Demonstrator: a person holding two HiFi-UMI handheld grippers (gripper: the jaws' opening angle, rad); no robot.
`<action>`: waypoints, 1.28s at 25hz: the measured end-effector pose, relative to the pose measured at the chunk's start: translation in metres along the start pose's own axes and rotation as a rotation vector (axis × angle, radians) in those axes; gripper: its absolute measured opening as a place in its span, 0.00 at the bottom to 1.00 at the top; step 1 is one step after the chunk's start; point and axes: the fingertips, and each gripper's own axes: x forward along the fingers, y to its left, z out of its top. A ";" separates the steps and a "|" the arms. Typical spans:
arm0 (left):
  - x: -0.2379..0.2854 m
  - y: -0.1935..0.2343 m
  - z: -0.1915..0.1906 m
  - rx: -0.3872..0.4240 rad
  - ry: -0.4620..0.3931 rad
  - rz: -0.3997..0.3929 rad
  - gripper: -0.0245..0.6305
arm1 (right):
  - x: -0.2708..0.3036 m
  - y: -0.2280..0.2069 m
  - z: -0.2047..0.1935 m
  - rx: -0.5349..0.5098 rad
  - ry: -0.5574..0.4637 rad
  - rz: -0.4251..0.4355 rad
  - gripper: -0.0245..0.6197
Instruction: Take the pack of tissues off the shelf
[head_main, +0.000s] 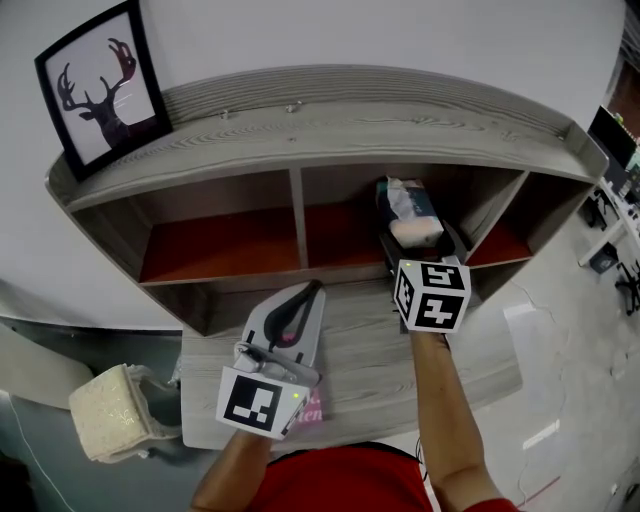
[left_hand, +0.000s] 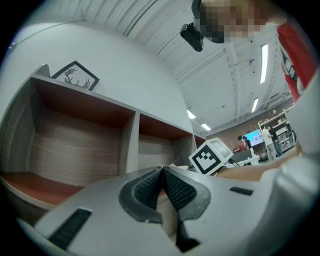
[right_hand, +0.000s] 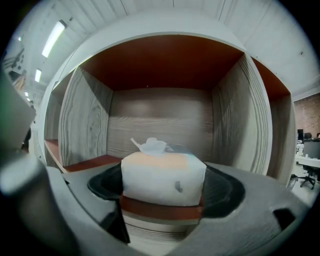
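Right tool (head_main: 418, 242) is in the shelf (head_main: 300, 130) now, its jaws spread wide and pressed onto the pack of tissues (head_main: 410, 212), one pad on each long side. The pack sits on the red-brown floor of the middle compartment, over toward the 3 o'clock divider, with its near end right at the front lip. From the head view its long axis runs 6 to 12 o'clock, straight into the compartment, and one short end faces out at the person. A loose tissue pokes up out of the top.

In the right gripper view the pack (right_hand: 163, 175) fills the gap of the tool (right_hand: 163, 189), white end face forward. The wood-grain back wall is well behind it and the compartment walls stand clear on either side.

Left tool (head_main: 314, 292) hangs back over the grey wood desk (head_main: 370, 350) at about 7 o'clock from the pack, pointing toward the shelf. Its jaws (left_hand: 161, 172) are pressed together and hold nothing. A pink item (head_main: 312, 408) peeks out under it on the desk.

A framed deer picture (head_main: 100, 88) leans against the white wall on top of the shelf at 10 o'clock. A cream woven bag (head_main: 112, 412) sits low at 8 o'clock, off the desk. The floor (head_main: 560, 350) is pale and grey, office chairs sit out at 3 o'clock, and strip lights run across the ceiling.
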 end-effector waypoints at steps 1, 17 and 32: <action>-0.001 0.000 0.000 -0.001 0.000 -0.001 0.05 | 0.000 0.000 0.000 -0.001 -0.002 -0.002 0.72; -0.034 -0.006 0.031 0.025 -0.083 0.012 0.05 | -0.102 0.017 0.034 0.062 -0.218 0.066 0.65; -0.066 -0.027 0.050 0.031 -0.110 0.015 0.05 | -0.225 0.036 0.037 0.098 -0.346 0.139 0.64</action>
